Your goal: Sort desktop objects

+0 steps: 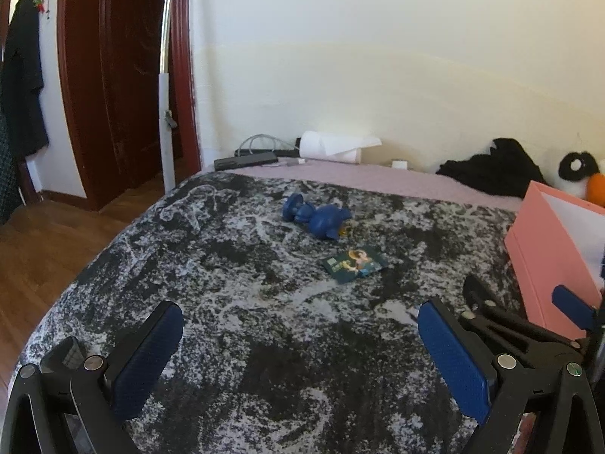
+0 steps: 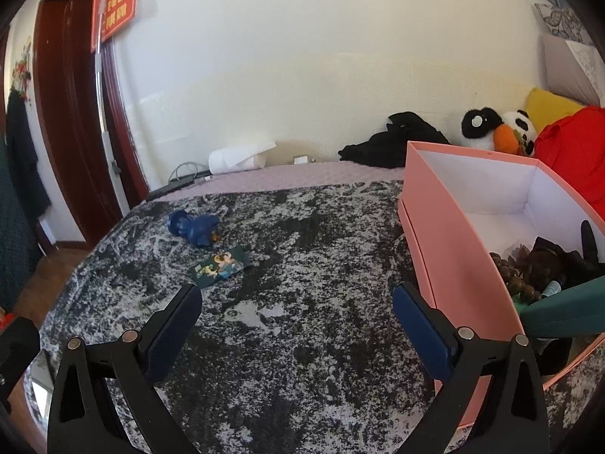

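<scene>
A blue toy figure lies on its side on the black-and-white mottled cloth; it also shows in the right wrist view. A small green picture card lies flat just in front of it, and shows in the right wrist view too. A pink open box stands at the right and holds several dark objects. My left gripper is open and empty above the near cloth. My right gripper is open and empty, beside the box's left wall.
A white paper roll, cables and a dark flat device lie at the far edge by the wall. Black cloth and plush toys sit behind the box. The surface drops to wooden floor on the left.
</scene>
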Demonstrator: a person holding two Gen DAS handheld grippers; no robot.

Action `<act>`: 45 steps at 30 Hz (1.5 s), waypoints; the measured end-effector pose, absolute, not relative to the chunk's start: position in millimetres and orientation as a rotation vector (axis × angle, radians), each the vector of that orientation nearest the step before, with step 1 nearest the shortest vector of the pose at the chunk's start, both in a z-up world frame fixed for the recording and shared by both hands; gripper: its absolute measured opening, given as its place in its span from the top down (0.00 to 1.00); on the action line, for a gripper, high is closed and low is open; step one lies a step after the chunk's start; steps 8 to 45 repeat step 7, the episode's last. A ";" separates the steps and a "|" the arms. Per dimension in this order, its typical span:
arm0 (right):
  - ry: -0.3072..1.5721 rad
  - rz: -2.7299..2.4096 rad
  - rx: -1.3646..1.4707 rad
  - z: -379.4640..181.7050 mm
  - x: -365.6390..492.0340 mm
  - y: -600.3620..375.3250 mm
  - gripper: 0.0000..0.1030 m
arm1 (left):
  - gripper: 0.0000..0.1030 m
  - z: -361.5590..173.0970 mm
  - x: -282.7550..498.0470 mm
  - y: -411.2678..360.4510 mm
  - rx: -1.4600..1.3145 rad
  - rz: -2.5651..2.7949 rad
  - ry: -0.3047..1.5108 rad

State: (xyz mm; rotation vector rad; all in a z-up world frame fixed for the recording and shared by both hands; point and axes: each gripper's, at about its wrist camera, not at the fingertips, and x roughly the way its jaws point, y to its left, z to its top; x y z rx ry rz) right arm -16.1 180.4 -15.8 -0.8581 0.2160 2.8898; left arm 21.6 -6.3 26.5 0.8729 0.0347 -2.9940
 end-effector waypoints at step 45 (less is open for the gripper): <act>0.147 2.886 -0.880 -20.9 -17.6 171.0 0.00 | 0.01 30.1 25.1 -10.5 0.856 -2.999 0.076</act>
